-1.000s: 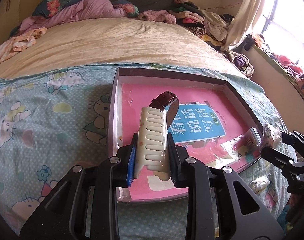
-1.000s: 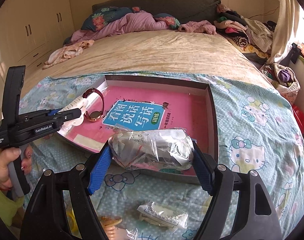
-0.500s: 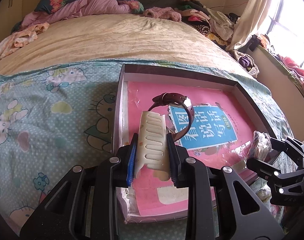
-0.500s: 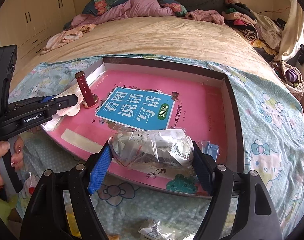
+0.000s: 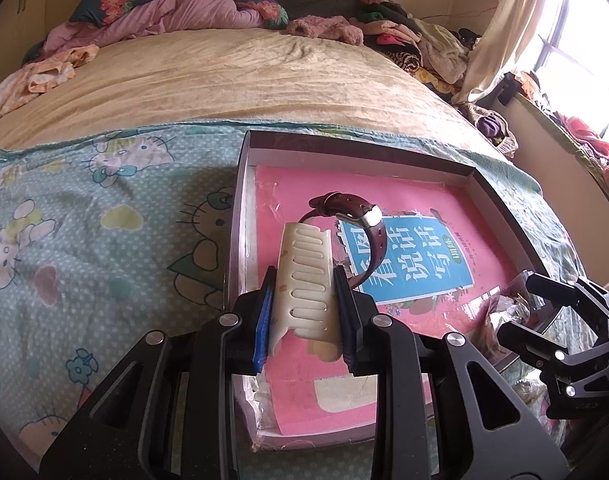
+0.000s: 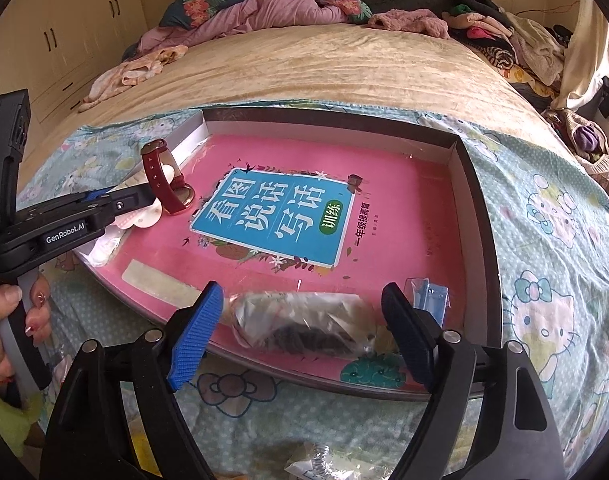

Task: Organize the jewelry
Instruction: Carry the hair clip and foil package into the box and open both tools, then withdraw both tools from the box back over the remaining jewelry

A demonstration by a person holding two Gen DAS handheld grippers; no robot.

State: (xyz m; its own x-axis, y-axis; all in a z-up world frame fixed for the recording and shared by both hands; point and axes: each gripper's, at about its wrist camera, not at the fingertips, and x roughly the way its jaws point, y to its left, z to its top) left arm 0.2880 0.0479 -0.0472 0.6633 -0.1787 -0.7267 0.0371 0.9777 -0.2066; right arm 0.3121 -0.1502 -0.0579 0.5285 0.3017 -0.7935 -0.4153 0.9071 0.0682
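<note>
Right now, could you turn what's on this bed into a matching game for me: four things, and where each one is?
Things:
1. cream slotted holder
2. crinkled plastic bag
3. dark red watch
4. pink book

Places:
A. lying loose between the open fingers of the right gripper
B. flat on the floor of the box
C. clamped in the left gripper
D. looped upright at the holder's far tip

Pairs: 1-C, 2-A, 3-D, 4-B
</note>
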